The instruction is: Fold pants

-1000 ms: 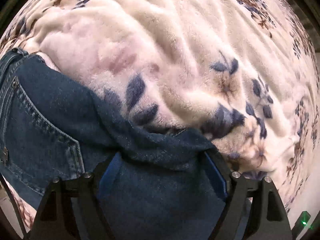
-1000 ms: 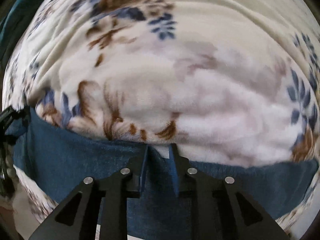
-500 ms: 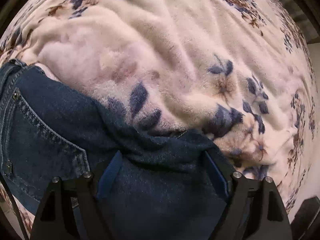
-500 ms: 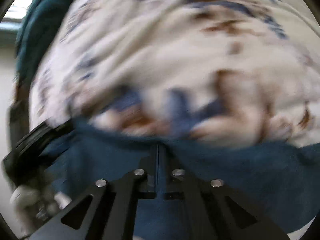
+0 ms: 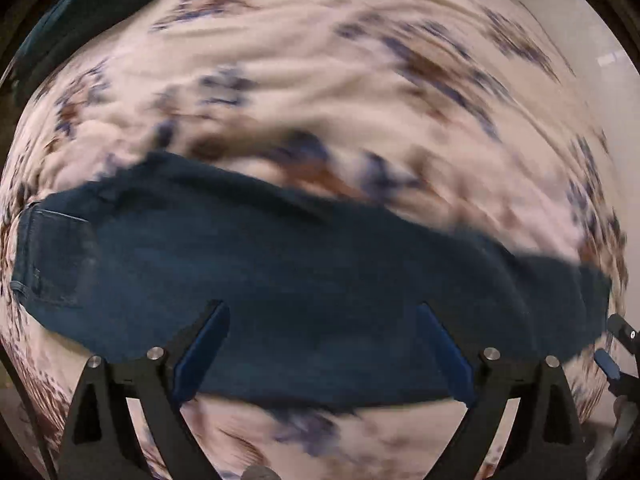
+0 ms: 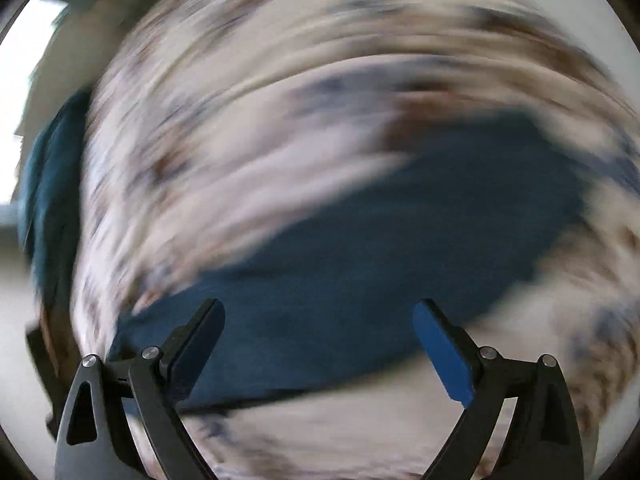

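Note:
The dark blue jeans lie as a long folded band across the floral blanket, with a back pocket at their left end. My left gripper is open and empty above the band's near edge. In the right wrist view the jeans run from lower left to upper right. My right gripper is open and empty above them. Both views are blurred by motion. The right gripper's tip shows at the left wrist view's right edge.
The cream fleece blanket with blue and brown flowers covers the whole surface. A dark teal cloth lies at its far left edge, also seen in the left wrist view. A bright window is beyond.
Both grippers have pulled back and up from the jeans. The right gripper, shut on the denim edge half a second ago, has opened and let go. The left stayed open.

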`<state>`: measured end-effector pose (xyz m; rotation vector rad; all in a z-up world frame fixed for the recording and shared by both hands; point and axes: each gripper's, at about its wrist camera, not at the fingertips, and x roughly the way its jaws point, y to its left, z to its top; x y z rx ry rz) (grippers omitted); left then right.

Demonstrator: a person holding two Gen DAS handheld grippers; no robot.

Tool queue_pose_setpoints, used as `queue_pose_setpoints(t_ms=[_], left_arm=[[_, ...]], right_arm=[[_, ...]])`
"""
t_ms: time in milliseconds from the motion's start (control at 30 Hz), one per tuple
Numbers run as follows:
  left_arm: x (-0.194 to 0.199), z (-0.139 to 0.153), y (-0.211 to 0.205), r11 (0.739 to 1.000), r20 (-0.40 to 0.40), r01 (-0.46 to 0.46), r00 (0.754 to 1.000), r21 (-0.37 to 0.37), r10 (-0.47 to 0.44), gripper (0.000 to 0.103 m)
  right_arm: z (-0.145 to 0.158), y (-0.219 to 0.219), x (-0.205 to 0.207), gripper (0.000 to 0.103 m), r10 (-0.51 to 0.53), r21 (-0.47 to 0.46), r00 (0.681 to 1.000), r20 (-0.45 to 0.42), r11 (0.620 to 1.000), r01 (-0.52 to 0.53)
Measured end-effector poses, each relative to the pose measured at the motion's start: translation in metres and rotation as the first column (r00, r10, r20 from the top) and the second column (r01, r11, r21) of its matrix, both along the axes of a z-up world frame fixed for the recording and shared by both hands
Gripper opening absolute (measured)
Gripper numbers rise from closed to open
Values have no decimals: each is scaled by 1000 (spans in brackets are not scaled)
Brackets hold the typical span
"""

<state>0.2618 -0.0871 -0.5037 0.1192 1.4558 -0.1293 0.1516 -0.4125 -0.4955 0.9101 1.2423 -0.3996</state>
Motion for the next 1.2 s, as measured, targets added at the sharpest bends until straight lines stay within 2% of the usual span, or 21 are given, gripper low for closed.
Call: queue_pose_setpoints(t_ms=[67,133,233,300,333,367,400,467,500,533,567,600,667,767,933,1067,1200], left_arm=[[-12,-7,-32,1000,-32,27,999,-9,-28,95],[-22,-13,-53,999,-46,46,998,-18,-47,95],[-33,-17,-85,997,-44,76,996,-10,-76,95],[-37,-19,-101,995,-42,95,995,-7,-95,95],[-39,-20,-109,994,-38,106,994,-2,-106,95],[-40,-20,-115,993,-29,117,993,6,-117,95],[-41,-19,-120,992,-22,127,992,14,-126,95],[-45,-18,-128,989,-9,143,990,25,-143,95],[-45,-18,-131,989,-4,148,989,30,-148,95],[-45,-18,-132,988,-2,151,989,31,-151,95],[-46,-16,-131,988,2,151,989,29,-151,95],[-44,-15,-128,988,9,151,988,30,-151,95],[-39,-12,-105,988,23,149,988,31,-150,95],[-37,0,-72,993,30,122,992,12,-122,95],[-18,19,3,998,60,53,997,-22,-52,95],[-2,40,82,999,83,-32,996,-34,35,95],[7,57,159,992,102,-122,987,-41,125,95]], right_arm=[[-18,-63,-60,97,-173,53,984,-42,983,175],[-54,-109,-95,97,-295,181,955,-9,939,292],[-94,-138,-103,97,-377,335,920,109,885,323],[-108,-146,-101,95,-421,384,890,175,862,332],[-108,-145,-96,80,-467,422,846,257,842,336],[-109,-145,-92,68,-470,423,831,296,845,327],[-112,-142,-86,65,-469,407,834,290,850,336],[-123,-140,-80,64,-490,402,821,293,842,359],[-125,-139,-78,53,-489,382,824,286,847,370],[-124,-138,-77,27,-489,349,830,269,852,390],[-121,-130,-78,16,-495,335,828,264,852,403],[-118,-128,-79,14,-502,333,821,270,849,410],[-94,-121,-75,12,-468,263,833,296,878,400],[-42,-109,-65,12,-382,165,857,346,924,345],[43,-51,-29,12,-203,-1,883,423,974,225],[82,17,5,11,-84,-68,890,449,990,127],[96,111,34,11,54,-124,895,442,992,2]])
